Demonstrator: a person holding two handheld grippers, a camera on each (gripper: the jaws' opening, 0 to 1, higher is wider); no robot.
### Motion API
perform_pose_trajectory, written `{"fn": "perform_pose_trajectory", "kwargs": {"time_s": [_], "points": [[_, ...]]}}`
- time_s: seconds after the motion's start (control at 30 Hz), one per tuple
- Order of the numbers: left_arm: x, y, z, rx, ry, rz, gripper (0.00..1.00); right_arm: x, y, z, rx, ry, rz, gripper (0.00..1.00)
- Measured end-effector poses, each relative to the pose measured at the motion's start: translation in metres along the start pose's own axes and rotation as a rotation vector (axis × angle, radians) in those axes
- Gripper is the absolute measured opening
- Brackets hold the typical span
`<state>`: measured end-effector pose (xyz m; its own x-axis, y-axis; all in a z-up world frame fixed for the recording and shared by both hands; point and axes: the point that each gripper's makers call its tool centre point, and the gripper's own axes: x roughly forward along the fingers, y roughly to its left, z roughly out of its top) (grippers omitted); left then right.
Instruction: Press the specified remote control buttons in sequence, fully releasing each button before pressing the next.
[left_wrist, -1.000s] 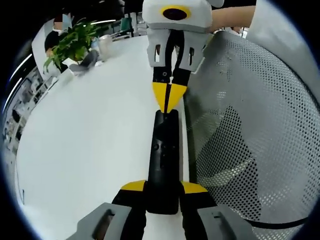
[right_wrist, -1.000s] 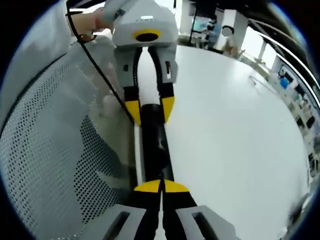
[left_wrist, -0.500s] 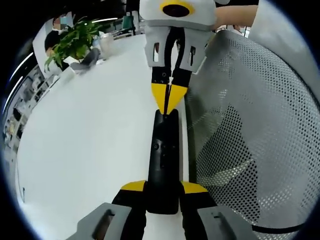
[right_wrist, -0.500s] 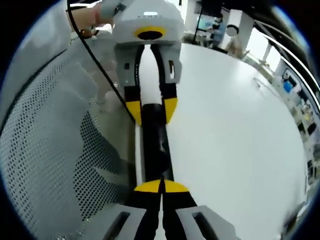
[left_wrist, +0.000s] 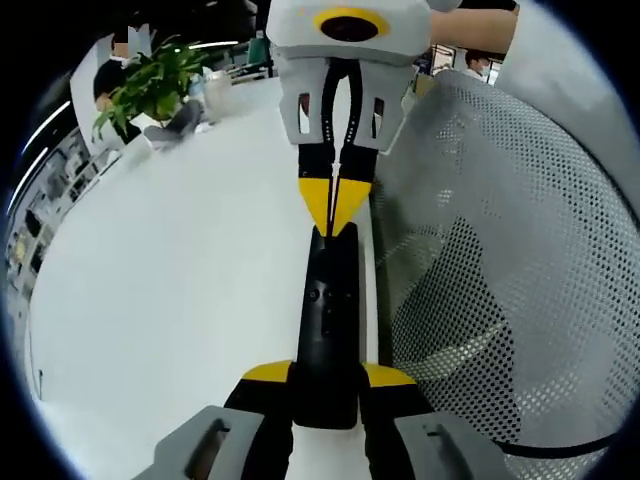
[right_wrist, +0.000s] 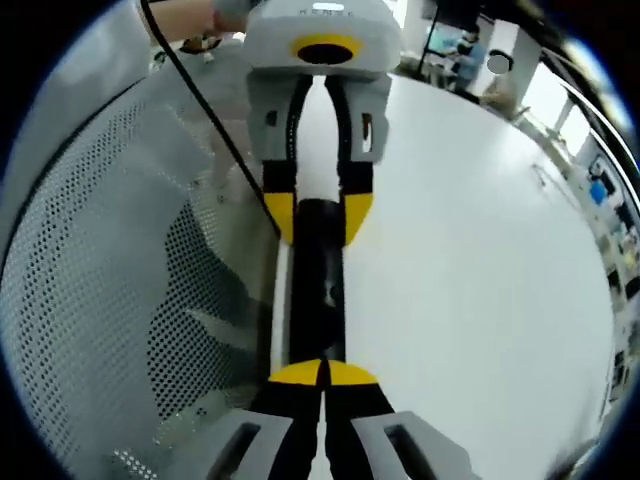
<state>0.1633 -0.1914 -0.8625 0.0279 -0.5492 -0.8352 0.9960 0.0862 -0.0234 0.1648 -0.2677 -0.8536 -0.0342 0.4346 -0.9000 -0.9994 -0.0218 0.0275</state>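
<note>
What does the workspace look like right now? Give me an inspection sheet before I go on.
Surface: white table, bare around the job.
Job's things: black remote lies near the table edge, its buttons facing up; one end is between the left gripper's jaws.
Clutter: potted plant and a grey object beside it at the far end of the table.
Grippers: left gripper shut on the remote; right gripper shut, its yellow tips together at the remote's other end. Whether it presses a button, I cannot tell.
Cables: black cable runs from the left gripper across the chair.
Surroundings: grey mesh chair beside the table; office with people in the background.
</note>
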Motion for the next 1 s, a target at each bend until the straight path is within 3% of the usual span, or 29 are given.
{"fn": "perform_pose_trajectory", "kwargs": {"time_s": [0.1, 0.17, 0.4, 0.5, 0.73, 1.0], "points": [[0.000, 0.000, 0.001, -0.005, -0.001, -0.002, 0.24, 0.001, -0.006, 0.001, 0.007, -0.010, 0.018, 0.00], [0.001, 0.003, 0.002, -0.049, -0.013, 0.003, 0.24, 0.003, -0.007, 0.003, 0.010, -0.011, 0.023, 0.00], [0.001, 0.001, 0.001, -0.019, 0.028, 0.014, 0.25, 0.008, -0.021, 0.007, 0.071, -0.025, 0.021, 0.00], [0.001, 0.001, 0.000, -0.015, 0.030, 0.019, 0.25, 0.009, -0.022, -0.001, 0.045, 0.025, -0.017, 0.00], [0.001, 0.001, 0.000, -0.004, 0.008, 0.014, 0.25, 0.002, -0.017, 0.010, 0.140, -0.088, -0.071, 0.00], [0.001, 0.001, 0.001, 0.012, 0.023, 0.003, 0.25, -0.009, -0.017, 0.018, 0.135, -0.056, -0.098, 0.00]]}}
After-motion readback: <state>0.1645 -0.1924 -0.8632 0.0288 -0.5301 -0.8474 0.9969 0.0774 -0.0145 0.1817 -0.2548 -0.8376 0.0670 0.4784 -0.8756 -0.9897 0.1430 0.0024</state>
